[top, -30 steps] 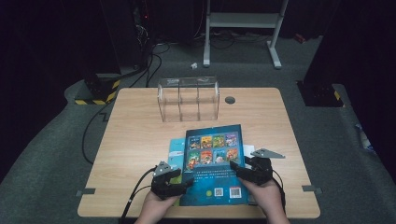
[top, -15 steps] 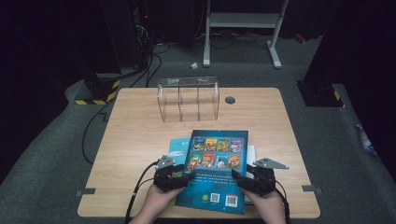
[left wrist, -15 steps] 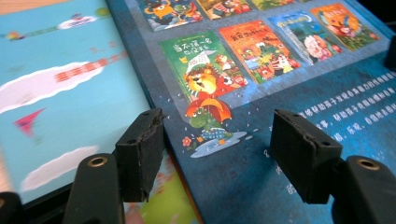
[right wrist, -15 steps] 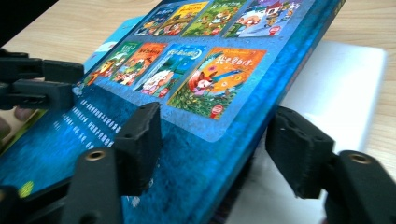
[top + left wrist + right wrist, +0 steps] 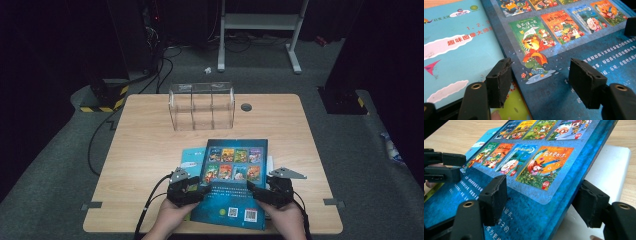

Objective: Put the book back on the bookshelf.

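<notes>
While straddled, book (image 5: 234,180) between claws (image 5: 192,192).

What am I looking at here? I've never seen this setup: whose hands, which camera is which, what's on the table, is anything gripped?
There is no robot arm: a person holds a black two-jaw tool in each hand. The wide picture comes from a fixed camera above the pale wooden table. The two close-ups come from cameras riding on the grippers, looking along their jaws. A dark blue picture book overlaps a turquoise book and a white flat item. A clear plastic divided rack stands farther back. The left gripper has the dark book's left edge between its jaws, which have just been closing but stand apart. The right gripper has the right edge between jaws that have just been opening. Neither looks clamped.
</notes>
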`<move>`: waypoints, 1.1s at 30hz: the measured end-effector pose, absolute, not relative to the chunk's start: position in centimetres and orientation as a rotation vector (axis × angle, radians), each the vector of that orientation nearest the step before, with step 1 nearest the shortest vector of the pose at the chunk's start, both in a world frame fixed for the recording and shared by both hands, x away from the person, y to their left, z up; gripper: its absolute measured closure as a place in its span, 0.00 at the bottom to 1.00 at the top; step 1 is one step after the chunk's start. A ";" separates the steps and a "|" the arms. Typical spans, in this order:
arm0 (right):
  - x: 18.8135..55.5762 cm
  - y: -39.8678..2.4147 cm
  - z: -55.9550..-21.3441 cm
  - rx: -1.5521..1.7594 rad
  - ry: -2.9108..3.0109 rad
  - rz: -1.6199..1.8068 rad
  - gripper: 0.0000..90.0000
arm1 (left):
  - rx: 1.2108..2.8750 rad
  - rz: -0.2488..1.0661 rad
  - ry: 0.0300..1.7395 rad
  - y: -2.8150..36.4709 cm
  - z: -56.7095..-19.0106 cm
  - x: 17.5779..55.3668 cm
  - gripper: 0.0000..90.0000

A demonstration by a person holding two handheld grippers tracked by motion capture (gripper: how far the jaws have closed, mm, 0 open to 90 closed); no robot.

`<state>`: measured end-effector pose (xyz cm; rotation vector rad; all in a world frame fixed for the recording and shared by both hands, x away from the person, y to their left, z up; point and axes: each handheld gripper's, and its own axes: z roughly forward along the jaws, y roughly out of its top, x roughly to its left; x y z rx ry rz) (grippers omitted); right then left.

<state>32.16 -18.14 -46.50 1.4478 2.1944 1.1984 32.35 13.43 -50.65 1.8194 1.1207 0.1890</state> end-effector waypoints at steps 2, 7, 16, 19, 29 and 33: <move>31.9 -18.2 -46.3 1.431 2.191 1.205 0.39 | 1.816 0.181 1.121 13.5 -50.7 32.4 0.39; 31.6 -18.3 -46.1 1.401 2.191 1.211 0.43 | 1.811 0.179 1.118 13.7 -50.8 32.3 0.39; 31.2 -18.1 -46.0 1.360 2.180 1.209 0.46 | 1.804 0.170 1.107 14.0 -51.0 32.4 0.38; 31.2 -18.2 -46.0 1.342 2.179 1.210 0.46 | 1.795 0.168 1.108 14.1 -51.1 32.3 0.38; 30.9 -18.0 -45.8 1.290 2.174 1.213 0.46 | 1.782 0.155 1.132 14.2 -51.1 32.5 0.32; 30.7 -17.7 -45.6 1.271 2.171 1.211 0.46 | 1.776 0.141 1.138 14.5 -51.1 32.6 0.29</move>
